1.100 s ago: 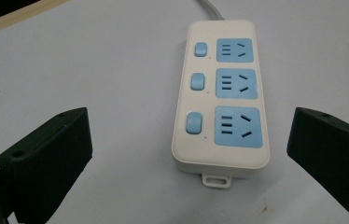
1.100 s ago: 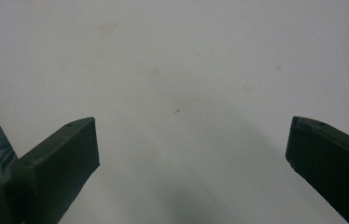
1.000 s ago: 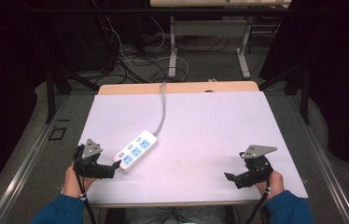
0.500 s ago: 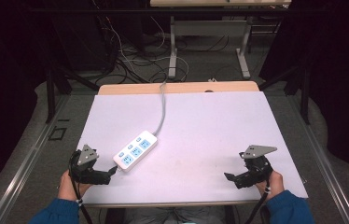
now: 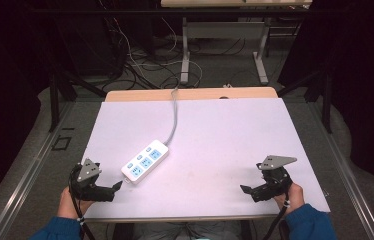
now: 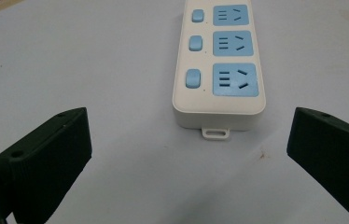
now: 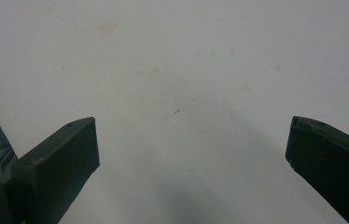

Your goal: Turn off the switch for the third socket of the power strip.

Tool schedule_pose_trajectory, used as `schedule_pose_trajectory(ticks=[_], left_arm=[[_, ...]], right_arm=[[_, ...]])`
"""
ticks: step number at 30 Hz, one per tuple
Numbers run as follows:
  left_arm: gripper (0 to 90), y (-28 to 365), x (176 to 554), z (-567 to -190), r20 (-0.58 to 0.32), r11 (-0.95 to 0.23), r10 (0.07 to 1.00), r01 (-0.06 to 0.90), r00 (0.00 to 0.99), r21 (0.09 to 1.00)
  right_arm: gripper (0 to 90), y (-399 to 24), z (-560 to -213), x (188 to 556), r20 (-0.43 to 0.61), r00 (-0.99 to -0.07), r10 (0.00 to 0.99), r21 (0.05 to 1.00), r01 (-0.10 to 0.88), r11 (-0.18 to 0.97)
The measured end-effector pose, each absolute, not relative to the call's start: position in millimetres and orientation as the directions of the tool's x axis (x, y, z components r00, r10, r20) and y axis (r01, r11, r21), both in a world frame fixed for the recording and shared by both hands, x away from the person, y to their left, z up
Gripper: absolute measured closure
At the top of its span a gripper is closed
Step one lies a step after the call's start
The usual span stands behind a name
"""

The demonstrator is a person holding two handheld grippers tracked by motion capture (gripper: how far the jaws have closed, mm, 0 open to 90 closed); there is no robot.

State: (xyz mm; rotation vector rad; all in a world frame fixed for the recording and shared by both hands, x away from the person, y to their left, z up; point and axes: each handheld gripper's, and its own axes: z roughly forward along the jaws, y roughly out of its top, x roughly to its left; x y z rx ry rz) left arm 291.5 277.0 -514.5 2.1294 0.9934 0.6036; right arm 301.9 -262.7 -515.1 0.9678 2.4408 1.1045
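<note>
Left hand-held gripper (image 6: 189, 154), jaws wide apart, is aimed at the power strip (image 6: 219, 65) on the desk (image 5: 215, 135). Its near end should be centred between the jaws before closing. Right hand-held gripper (image 7: 191, 158) is held apart too

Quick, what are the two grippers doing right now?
Left gripper: open, holding nothing, jaws apart just short of the power strip.
Right gripper: open, holding nothing, above the bare table.

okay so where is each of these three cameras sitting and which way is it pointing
High view: fixed above the person's side, facing forward and down on the table; both hands, left claw and right claw show.
Left gripper view: rides the left claw, facing the power strip; its black jaws stand apart.
Right gripper view: rides the right claw, facing bare tabletop; jaws apart.
Shared: the power strip appears in the high and left gripper views.
</note>
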Motion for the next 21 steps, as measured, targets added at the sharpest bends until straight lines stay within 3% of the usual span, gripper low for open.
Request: schedule_pose_trajectory(ticks=[21], left_arm=[[0.1, 282.7, 282.5, -517.2, 0.129, -0.471, 0.789, 0.456, 0.601, 0.755]], right_arm=[[2.2, -262.6, -515.1, 301.3, 0.010, -0.729, 0.685, 0.751, 0.458, 0.476]])
